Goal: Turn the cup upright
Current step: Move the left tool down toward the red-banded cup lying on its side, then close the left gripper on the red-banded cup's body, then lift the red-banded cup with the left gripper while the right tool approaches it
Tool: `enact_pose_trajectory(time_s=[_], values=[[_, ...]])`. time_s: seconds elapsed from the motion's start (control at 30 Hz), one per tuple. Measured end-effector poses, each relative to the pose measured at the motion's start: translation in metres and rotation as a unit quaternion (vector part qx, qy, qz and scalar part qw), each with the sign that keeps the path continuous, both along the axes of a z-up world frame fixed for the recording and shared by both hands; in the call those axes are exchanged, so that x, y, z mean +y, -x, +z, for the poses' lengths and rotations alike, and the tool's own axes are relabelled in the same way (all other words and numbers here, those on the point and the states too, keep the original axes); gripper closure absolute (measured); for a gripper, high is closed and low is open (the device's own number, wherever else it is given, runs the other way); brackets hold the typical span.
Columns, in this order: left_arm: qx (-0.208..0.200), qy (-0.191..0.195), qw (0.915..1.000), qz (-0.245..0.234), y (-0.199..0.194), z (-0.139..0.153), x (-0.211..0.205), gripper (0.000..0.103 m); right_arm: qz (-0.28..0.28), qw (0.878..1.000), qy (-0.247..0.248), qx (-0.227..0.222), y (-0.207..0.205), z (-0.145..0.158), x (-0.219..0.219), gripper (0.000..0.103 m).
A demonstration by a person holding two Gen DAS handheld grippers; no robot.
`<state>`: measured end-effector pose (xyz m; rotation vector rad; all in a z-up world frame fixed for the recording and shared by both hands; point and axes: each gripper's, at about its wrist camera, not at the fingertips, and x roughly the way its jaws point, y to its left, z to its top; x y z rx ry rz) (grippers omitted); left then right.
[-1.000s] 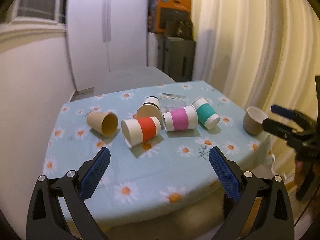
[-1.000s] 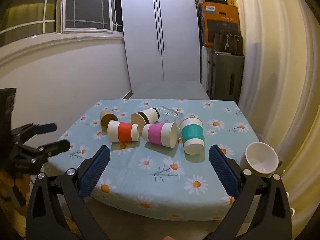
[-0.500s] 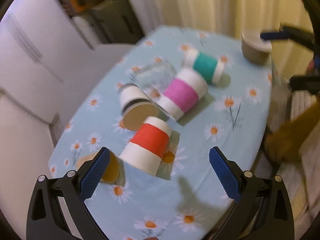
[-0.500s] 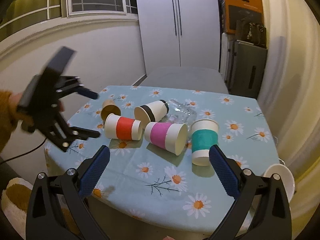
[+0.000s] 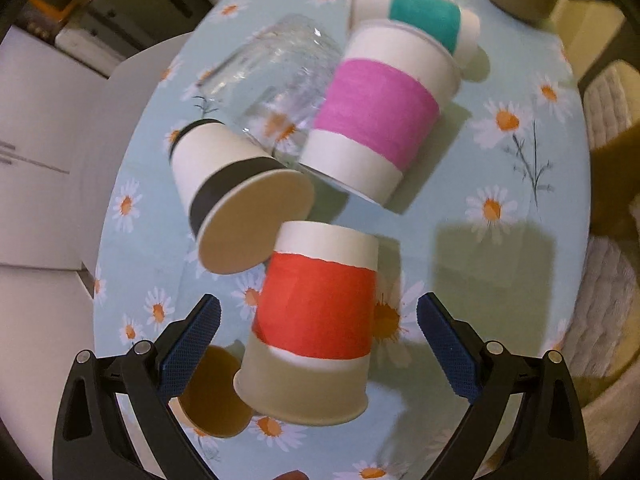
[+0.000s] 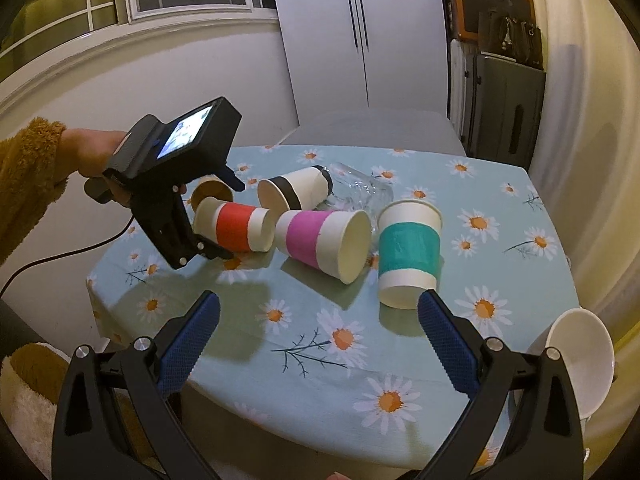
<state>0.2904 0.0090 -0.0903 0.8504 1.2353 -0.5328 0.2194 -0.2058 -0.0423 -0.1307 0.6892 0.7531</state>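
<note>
Several paper cups lie on their sides on a daisy-print tablecloth (image 6: 304, 332). A red-banded cup (image 5: 316, 320) lies between the open jaws of my left gripper (image 5: 318, 342), which hovers over it without touching; it also shows in the right wrist view (image 6: 236, 227). Beside it lie a black-banded cup (image 5: 236, 204), a pink-banded cup (image 5: 376, 124), a teal-banded cup (image 6: 410, 252) and a brown cup (image 5: 212, 394). My right gripper (image 6: 318, 342) is open and empty, above the table's near edge.
A clear glass (image 5: 276, 76) lies on its side behind the cups. A bowl (image 6: 580, 356) sits at the table's right edge. A chair (image 6: 372, 128), white cabinet (image 6: 356, 40) and curtain stand behind the table.
My left gripper has swung over the table and come down close above the red-banded cup, jaws still open. The right gripper has moved slightly closer to the table.
</note>
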Motion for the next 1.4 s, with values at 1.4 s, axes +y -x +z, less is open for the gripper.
enact_pose_trajectory(time_s=[1.4], values=[[0.016,0.016,0.9786,-0.204,0.105,0.000,-0.083,0.025,0.065,0.996,0.045,0.029,0.036,-0.018,-0.003,0.005]])
